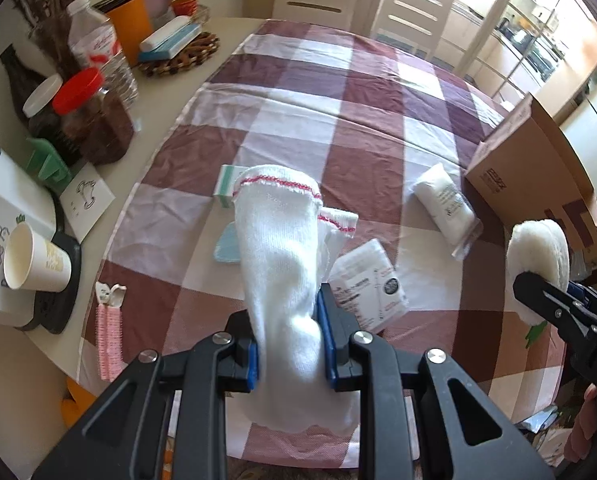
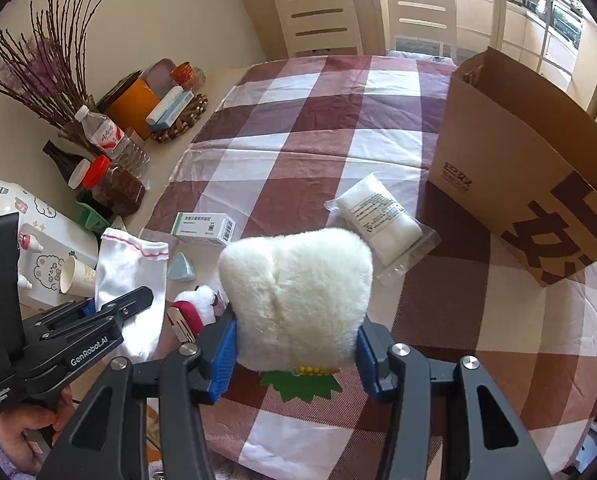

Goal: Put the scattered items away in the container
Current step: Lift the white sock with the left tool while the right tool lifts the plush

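My left gripper (image 1: 288,344) is shut on a white sock with pink trim (image 1: 278,240), lifted off the checked tablecloth (image 1: 338,128). My right gripper (image 2: 296,344) is shut on a fluffy white plush (image 2: 298,296) that has a green felt base, also held above the cloth. The brown paper bag (image 2: 530,168) stands open at the right, beyond the plush. On the cloth lie a clear packet of white cotton (image 2: 378,216), a green-and-white medicine box (image 2: 204,226), a blue triangular piece (image 2: 180,268), a small red-and-white plush (image 2: 198,304), a flat white pack (image 1: 368,280) and a pink roller (image 1: 108,328).
Left of the cloth the bare tabletop is crowded: a water bottle (image 1: 98,52), a red-lidded jar (image 1: 98,120), a tipped paper cup (image 1: 34,264), an orange tin (image 2: 134,108) and dried twigs (image 2: 46,48). Two white chairs (image 2: 322,12) stand behind the table.
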A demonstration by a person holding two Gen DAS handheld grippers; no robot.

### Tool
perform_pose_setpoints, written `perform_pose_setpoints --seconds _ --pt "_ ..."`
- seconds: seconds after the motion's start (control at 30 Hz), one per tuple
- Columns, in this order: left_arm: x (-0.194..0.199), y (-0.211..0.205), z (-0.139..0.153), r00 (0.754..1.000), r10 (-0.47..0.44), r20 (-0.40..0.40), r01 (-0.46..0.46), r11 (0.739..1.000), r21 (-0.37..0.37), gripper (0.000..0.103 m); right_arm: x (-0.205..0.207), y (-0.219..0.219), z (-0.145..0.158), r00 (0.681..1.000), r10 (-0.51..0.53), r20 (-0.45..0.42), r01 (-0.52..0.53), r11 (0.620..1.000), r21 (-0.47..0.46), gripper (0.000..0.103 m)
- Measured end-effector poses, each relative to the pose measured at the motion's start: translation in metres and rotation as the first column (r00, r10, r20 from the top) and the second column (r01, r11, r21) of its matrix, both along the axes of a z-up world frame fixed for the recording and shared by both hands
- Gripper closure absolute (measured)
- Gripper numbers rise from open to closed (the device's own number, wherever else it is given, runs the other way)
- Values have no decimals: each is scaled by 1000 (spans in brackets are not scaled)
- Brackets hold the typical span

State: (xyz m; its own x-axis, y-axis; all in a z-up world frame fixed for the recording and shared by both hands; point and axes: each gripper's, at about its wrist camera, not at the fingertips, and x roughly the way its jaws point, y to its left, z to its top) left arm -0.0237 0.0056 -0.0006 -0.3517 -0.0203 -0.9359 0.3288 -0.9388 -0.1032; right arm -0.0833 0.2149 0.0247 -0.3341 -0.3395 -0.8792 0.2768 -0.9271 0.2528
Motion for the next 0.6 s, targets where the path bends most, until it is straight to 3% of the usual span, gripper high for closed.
perform_pose_setpoints --seconds 0.6 --pt "-22 74 15 978 -205 -32 205 979 -23 79 29 60 18 989 -143 -42 143 990 -4 52"
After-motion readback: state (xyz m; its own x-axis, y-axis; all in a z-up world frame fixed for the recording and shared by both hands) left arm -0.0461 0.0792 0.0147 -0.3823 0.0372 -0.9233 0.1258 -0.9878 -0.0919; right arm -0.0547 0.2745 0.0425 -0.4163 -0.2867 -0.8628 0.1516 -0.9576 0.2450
